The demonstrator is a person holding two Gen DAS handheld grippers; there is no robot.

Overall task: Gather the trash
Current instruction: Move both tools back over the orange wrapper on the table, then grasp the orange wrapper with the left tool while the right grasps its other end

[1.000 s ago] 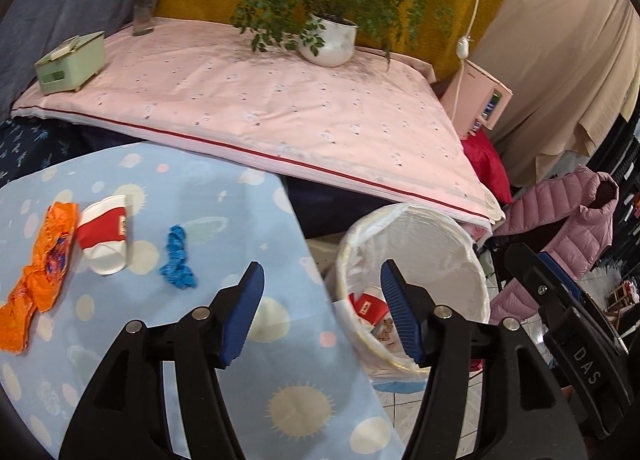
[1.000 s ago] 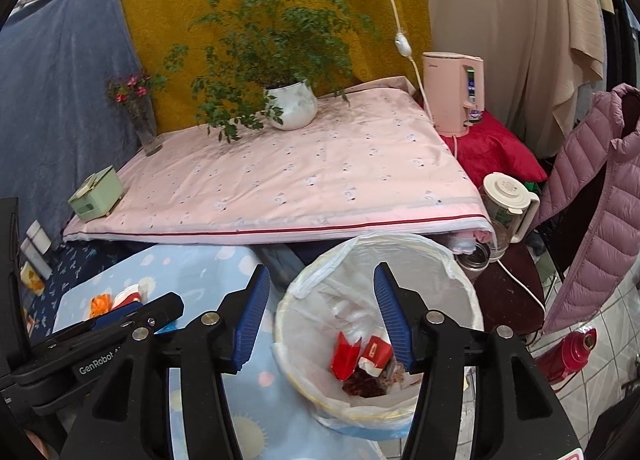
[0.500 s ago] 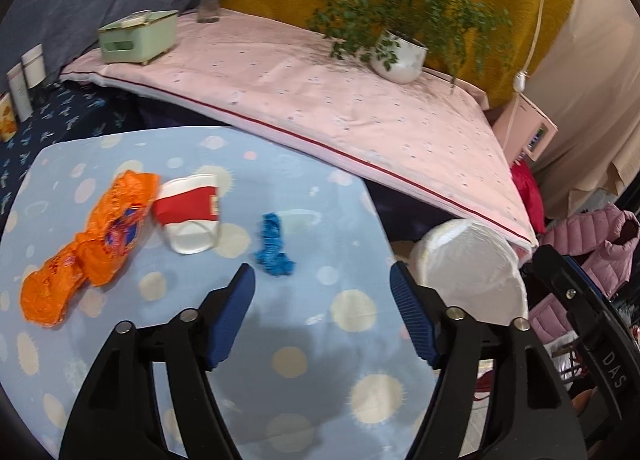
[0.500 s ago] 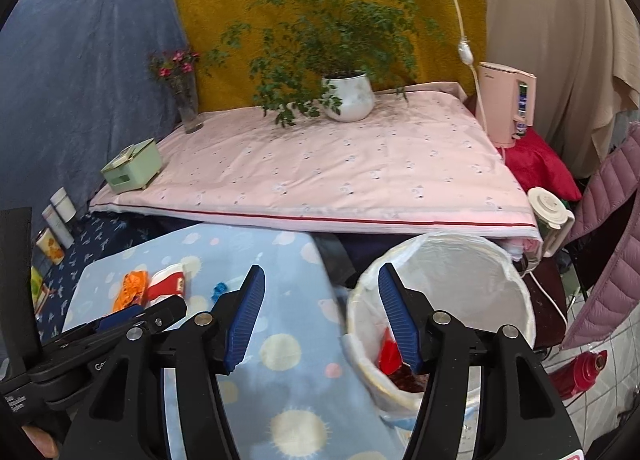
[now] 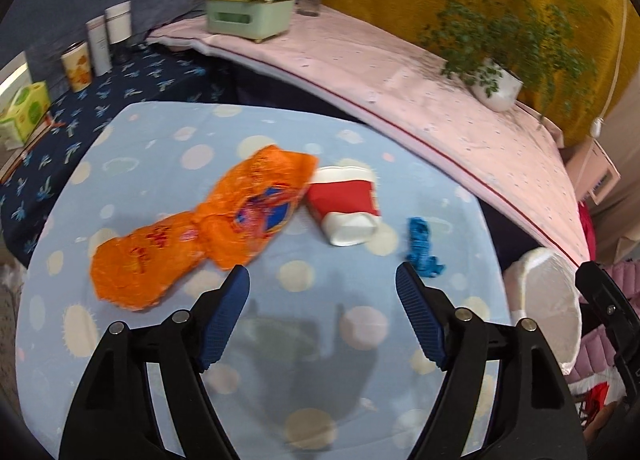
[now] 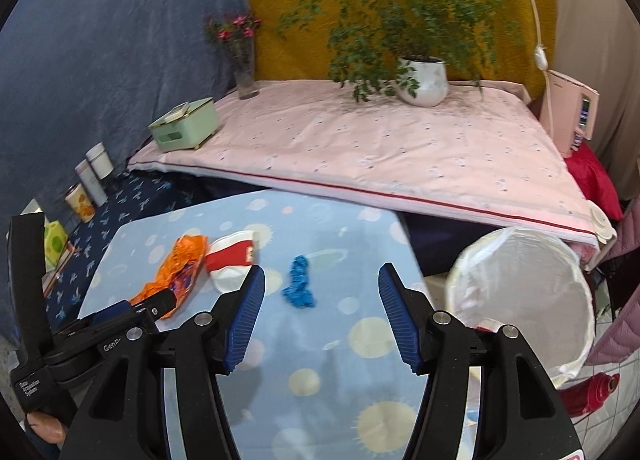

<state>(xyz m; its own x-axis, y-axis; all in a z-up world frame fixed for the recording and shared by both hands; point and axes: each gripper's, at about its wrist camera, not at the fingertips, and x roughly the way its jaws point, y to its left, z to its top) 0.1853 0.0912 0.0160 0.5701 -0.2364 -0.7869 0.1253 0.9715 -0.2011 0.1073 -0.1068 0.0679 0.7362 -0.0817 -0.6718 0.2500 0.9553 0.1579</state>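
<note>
On the light blue dotted table [image 5: 304,340] lie an orange wrapper [image 5: 208,224] [image 6: 180,264], a crushed red and white paper cup [image 5: 346,200] [image 6: 232,256] and a small blue crumpled scrap [image 5: 422,248] [image 6: 299,288]. My left gripper [image 5: 322,280] hovers above the table just short of the cup, its jaws opening with nothing between them. My right gripper [image 6: 322,280] stands open and empty, with the blue scrap just beyond its left finger. The white-lined trash bin [image 6: 520,292] [image 5: 548,308] stands to the right of the table.
Behind the table lies a pink padded surface [image 6: 380,148] bearing a potted plant [image 6: 424,76], a green box [image 6: 184,124] and a flower vase [image 6: 244,68]. Cans [image 5: 96,48] and a tissue box [image 5: 24,112] stand at the left. A red bottle [image 6: 592,392] lies by the bin.
Both grippers have swung left, away from the bin and over the table, so the trash items now sit near the centre of each view. The left jaws have widened.
</note>
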